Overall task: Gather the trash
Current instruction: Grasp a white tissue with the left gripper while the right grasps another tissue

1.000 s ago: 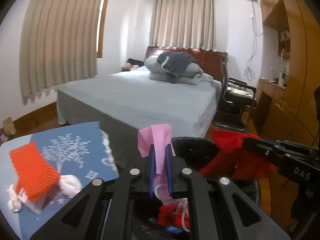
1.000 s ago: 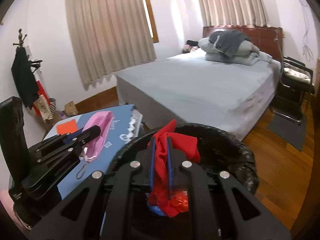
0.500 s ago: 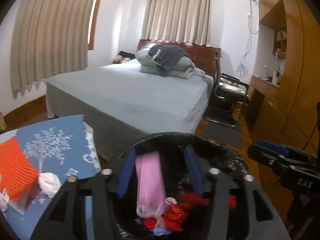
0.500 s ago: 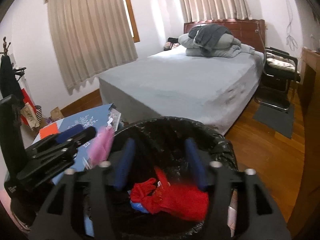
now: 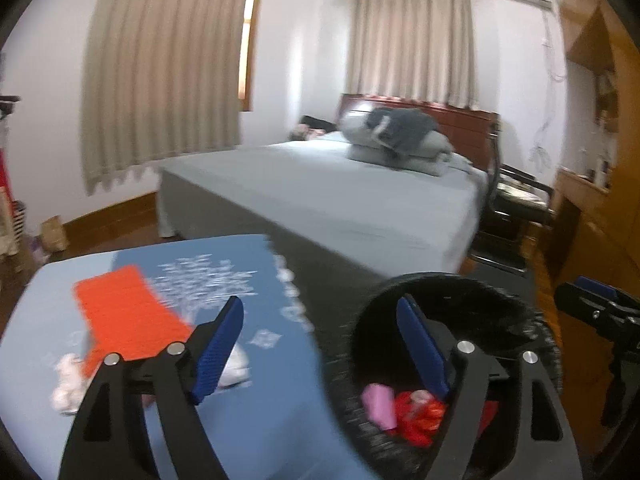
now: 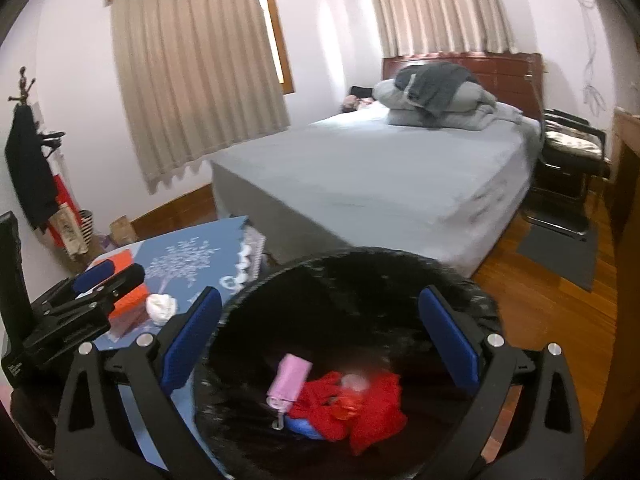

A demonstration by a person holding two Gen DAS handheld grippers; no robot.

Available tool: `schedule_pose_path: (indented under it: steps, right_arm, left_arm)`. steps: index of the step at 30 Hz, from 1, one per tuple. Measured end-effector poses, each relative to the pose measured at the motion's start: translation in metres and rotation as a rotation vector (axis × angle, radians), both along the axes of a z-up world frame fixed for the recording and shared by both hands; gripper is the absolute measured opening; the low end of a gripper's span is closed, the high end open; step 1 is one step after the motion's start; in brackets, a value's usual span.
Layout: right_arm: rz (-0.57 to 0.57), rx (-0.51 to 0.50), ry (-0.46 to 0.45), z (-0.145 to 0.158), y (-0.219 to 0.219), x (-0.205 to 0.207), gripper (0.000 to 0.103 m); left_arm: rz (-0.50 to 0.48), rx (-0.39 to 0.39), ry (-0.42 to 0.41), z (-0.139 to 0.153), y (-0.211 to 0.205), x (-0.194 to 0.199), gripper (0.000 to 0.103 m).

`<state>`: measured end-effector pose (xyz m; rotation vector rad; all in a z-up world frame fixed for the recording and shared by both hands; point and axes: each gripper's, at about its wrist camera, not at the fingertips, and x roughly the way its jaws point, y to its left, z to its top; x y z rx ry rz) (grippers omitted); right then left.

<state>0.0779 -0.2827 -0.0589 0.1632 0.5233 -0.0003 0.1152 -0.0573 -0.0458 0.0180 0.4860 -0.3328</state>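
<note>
Both grippers were mid-release here; the left gripper (image 5: 320,320) had its jaws opening with nothing between them, hanging half over the blue tablecloth (image 5: 260,420) and half over the black-lined trash bin (image 5: 532,320); the right gripper (image 6: 320,312) was spreading wide too, empty, right above the bin (image 6: 360,264); so the drop looked done, and I'd say the trick was to let the jaws clear fully before swinging away so nothing snags. Inside the bin, at about 6 o'clock, sat a pink pouch (image 6: 290,378) touching a crumpled red cloth (image 6: 372,408), with something blue (image 6: 302,428) peeking from under them. Leftover trash seemed to be on the table at 9 o'clock: a white crumpled tissue (image 6: 161,308) just beside an orange-topped box (image 6: 130,300).
</note>
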Motion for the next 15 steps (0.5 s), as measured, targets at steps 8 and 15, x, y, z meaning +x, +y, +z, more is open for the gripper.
schedule_pose_path:
  steps: [8, 15]
  right_arm:
    - [0.14, -0.006, 0.001, -0.003, 0.066, 0.027, 0.096]
    - [0.221, -0.019, 0.011, -0.013, 0.118, 0.049, 0.096]
  left_arm:
    - [0.179, 0.062, -0.008, -0.006, 0.073, -0.011, 0.081]
    - [0.31, 0.096, 0.01, -0.021, 0.129, -0.015, 0.081]
